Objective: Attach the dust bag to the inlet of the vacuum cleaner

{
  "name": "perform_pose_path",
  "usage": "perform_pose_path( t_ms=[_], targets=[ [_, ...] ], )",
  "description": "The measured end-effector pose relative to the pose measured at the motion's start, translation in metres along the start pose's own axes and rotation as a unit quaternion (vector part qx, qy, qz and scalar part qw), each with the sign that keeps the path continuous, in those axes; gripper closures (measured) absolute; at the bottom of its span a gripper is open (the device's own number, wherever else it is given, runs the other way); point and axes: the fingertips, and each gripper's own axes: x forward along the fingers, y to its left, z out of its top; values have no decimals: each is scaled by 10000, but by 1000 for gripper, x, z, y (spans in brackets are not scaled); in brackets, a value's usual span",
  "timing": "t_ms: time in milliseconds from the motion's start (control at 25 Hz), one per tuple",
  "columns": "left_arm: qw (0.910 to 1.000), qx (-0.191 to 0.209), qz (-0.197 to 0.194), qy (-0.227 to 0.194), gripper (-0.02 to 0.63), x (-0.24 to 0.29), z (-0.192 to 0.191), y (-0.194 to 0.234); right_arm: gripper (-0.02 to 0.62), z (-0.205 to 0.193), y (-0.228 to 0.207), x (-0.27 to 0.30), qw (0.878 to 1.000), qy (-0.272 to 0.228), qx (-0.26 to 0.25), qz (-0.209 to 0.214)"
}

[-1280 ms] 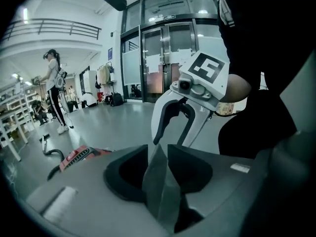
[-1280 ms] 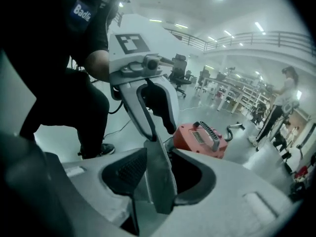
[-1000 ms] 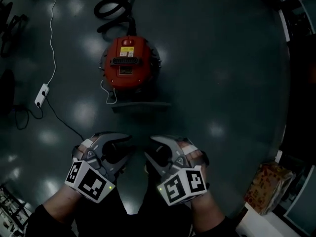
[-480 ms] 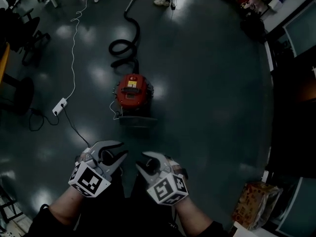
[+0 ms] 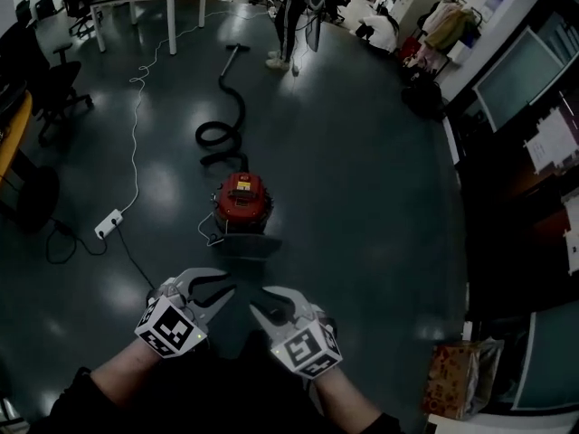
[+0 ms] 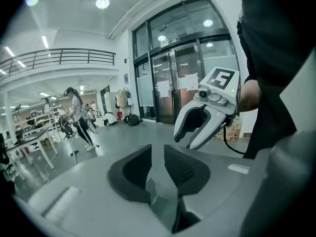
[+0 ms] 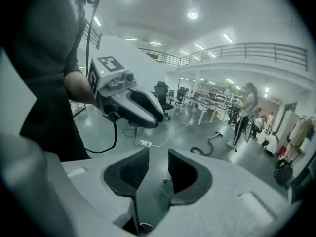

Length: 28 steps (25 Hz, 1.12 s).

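Vacuum cleaner (image 5: 242,197), red and round, standing on the dark glossy floor well ahead of both grippers, touched by neither. Yellow label on its top, print too small to read. Black hose (image 5: 220,132) coiled behind it, running off toward a person (image 5: 288,12) at the far end of the hall. Flat grey piece (image 5: 244,246) lying on the floor just in front of the red body; cannot tell whether this is the dust bag. White cable (image 5: 136,107) trailing across the floor at left to a white power strip (image 5: 108,223).

Left gripper (image 5: 222,298) and right gripper (image 5: 262,301) held side by side low in the head view, tips turned toward each other and apart. Jaws of each closing, with a clear gap left and only floor showing between the black pads. Black-and-white square markers on each cube, no words on them. Printed cardboard box (image 5: 457,378) at lower right, lettering not legible. Paper notices on the glass doors (image 6: 173,90) in the left gripper view, likewise too blurred to read.
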Motion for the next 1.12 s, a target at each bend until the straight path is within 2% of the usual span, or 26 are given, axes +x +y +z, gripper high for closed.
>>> perform_pose_path(
  t_ms=[80,200,400,560,760,880,1120],
  targets=[
    [9999,34,-68,-137,523,-24,0,-6,484,19,19,-3,9997,-140,128,-121],
    [9993,-38,-139,-333,528,-54,3,-19,491,46,48,-13,9985,-434,322,-69],
    [9977,-53,-132,-668,546,-83,25,-44,510,77,65,-40,9938,-1004,476,5],
    [9959,-34,-71,-906,569,-91,54,-64,526,89,67,-64,9891,-1371,523,144],
    [9938,99,-82,-1102,603,-90,93,-89,594,100,64,-103,9809,-1877,466,211],
    [9934,200,-78,-1126,604,-86,116,-102,594,103,62,-124,9757,-2158,312,195],
    [9937,-22,55,-1121,604,-69,119,-105,594,90,44,-137,9688,-2374,652,272]
  ],
)
